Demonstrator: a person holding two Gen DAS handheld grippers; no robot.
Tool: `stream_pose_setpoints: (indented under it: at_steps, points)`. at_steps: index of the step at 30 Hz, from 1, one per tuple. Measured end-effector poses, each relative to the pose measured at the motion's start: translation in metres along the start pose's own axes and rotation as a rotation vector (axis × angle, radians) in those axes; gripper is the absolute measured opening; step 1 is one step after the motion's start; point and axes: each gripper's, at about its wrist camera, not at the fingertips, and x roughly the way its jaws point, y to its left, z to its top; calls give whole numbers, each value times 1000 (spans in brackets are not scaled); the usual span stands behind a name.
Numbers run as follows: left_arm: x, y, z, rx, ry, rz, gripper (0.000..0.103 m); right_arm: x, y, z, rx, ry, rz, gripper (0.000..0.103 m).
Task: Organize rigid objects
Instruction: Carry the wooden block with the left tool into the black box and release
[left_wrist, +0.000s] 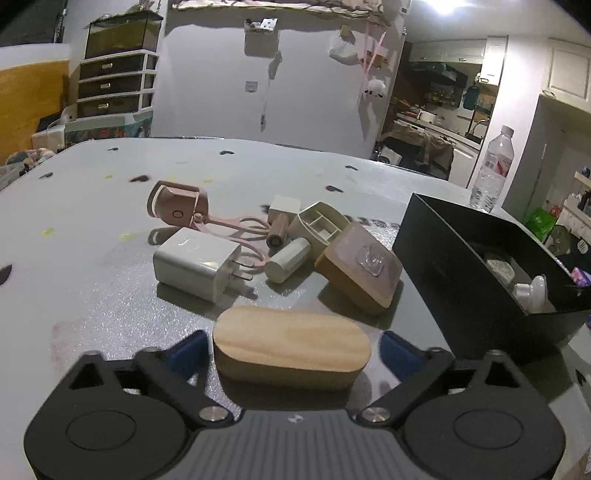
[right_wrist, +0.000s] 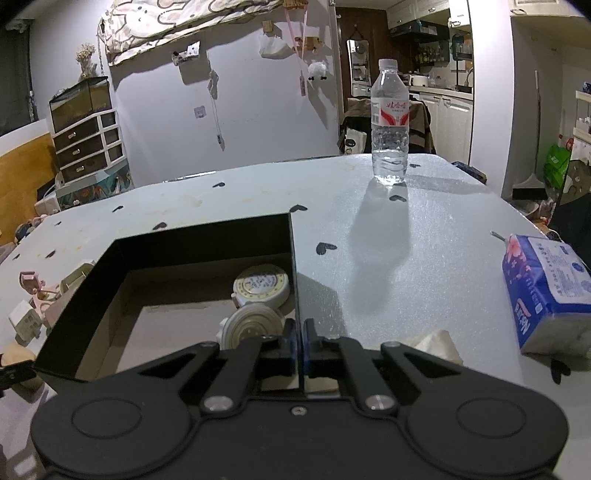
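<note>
My left gripper is open, its blue pads either side of an oval wooden block lying on the grey table; small gaps show on both sides. Behind the block lie a white charger, a pink device with a cord, a white cylinder, a beige divided case, a wooden cylinder stamp and a wood-and-pink square block. My right gripper is shut on the right wall of the black box. The box holds two round white items.
A water bottle stands at the table's far side, right of the box. A blue tissue pack lies at the right edge, with a crumpled tissue near my right gripper. The black box also shows in the left wrist view, right of the pile.
</note>
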Motion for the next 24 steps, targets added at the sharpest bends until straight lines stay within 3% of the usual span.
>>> stream_pose_setpoints:
  at_steps: [8,10,15,18,24]
  points:
    - [-8,-2,14,-41,-14,-33,89,1,2,4,-27,22,6,3]
    - [-15,-8,26,-42,-44,-76,89,1,2,5,-39,29,10,3]
    - [-22,-43,64,84,-87,-222,89,1,2,8,-58,52,23,3]
    - [-12,-69,84,97,-43,-299,89,2,0,11,-53,67,31,4]
    - [20,-123,103,54,134,-424,89,4,-3,14,-37,85,46,4]
